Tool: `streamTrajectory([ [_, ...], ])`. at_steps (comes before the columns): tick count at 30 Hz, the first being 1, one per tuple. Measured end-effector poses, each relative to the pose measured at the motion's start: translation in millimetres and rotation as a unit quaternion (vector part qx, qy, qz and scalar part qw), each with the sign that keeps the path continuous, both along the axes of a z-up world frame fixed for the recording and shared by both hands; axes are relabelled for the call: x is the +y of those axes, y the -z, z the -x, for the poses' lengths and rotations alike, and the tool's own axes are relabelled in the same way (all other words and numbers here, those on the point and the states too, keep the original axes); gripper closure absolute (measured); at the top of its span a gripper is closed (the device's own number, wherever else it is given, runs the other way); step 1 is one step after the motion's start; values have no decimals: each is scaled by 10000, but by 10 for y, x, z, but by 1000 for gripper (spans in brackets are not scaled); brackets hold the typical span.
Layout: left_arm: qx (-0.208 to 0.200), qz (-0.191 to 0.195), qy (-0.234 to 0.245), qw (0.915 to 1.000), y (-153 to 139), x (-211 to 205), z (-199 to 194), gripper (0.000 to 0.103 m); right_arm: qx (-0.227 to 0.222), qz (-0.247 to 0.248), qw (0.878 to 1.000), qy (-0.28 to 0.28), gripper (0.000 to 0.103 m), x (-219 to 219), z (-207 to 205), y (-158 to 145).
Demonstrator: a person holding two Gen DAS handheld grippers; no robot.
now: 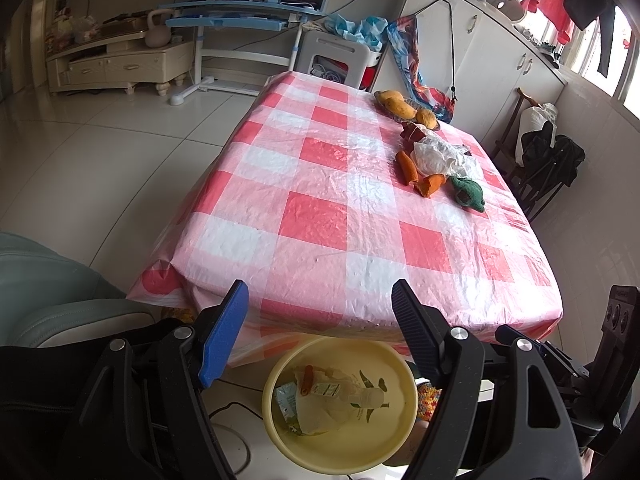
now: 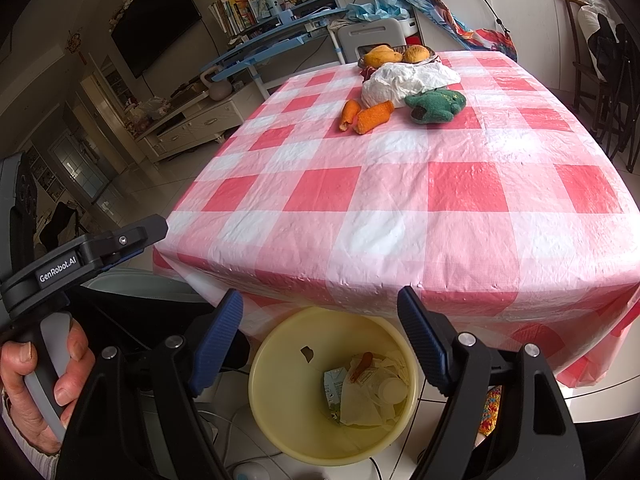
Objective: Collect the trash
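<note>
A yellow bin stands on the floor at the table's near edge, holding a plastic bottle, a small carton and wrappers. My left gripper is open and empty above it. My right gripper is open and empty above it too. On the far part of the table lie a crumpled white bag, two orange peel pieces and a green plush toy.
The table has a red-and-white checked cloth. A dish of mangoes sits at its far end. The other hand-held gripper shows at the left of the right wrist view. Chairs stand to the right.
</note>
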State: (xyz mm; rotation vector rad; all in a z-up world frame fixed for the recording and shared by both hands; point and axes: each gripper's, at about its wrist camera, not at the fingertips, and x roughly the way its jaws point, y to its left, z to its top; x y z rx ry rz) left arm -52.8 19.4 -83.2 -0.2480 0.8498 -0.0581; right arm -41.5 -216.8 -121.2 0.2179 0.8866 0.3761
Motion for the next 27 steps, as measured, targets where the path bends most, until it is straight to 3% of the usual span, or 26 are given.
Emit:
streamTrajectory([
  [27,-104,37,40,9999,-80,-38,4,32,-4,3,10000,0,27,2,-1,1],
])
